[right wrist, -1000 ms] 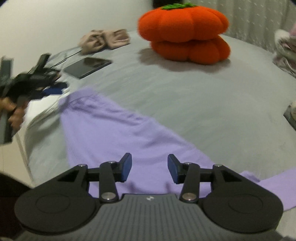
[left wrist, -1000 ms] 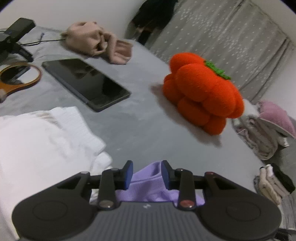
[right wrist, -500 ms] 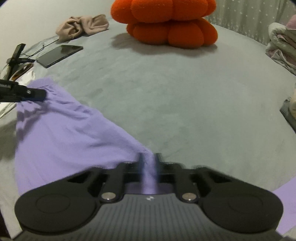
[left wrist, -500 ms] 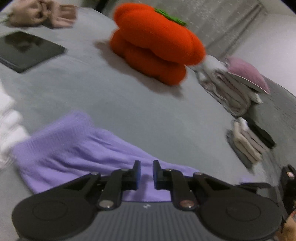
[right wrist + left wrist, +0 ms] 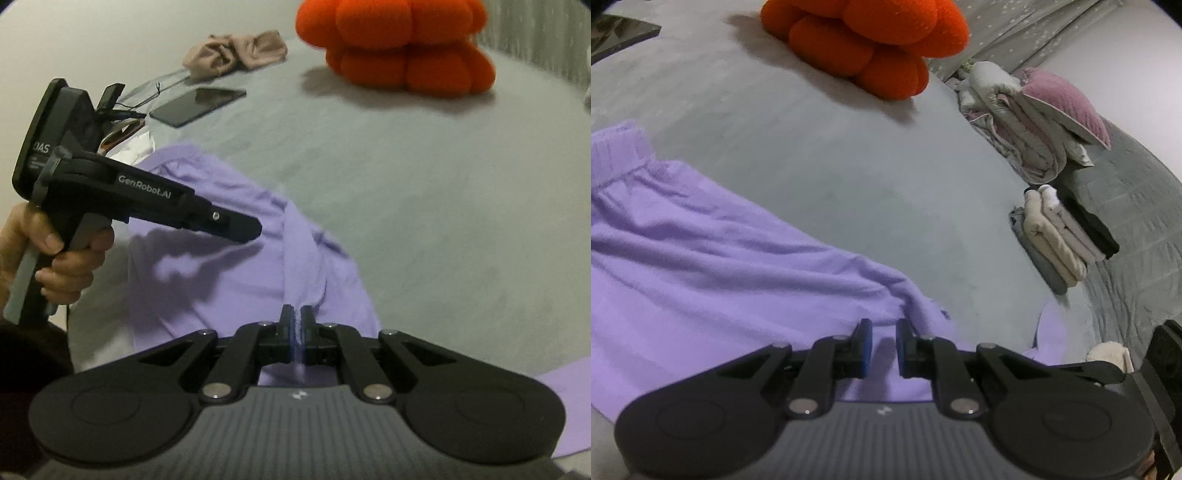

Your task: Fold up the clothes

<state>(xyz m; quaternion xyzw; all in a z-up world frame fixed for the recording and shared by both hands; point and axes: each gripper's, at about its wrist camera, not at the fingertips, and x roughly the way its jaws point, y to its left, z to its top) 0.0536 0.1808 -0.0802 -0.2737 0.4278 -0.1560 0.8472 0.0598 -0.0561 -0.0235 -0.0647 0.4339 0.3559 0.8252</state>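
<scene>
on the grey bed (image 5: 820, 177), the right gripper (image 5: 296, 328), open a second ago, now pinches the purple garment (image 5: 713, 258) at 6 o'clock; the left gripper (image 5: 884, 345) hangs slightly spread, so folding looks underway.

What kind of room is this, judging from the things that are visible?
Most likely a bedroom, with the work done on a bed. A grey bedsheet covers the wide soft surface, folded blankets and a pink pillow are piled at its edge, and an orange pumpkin cushion sits on it.
</scene>
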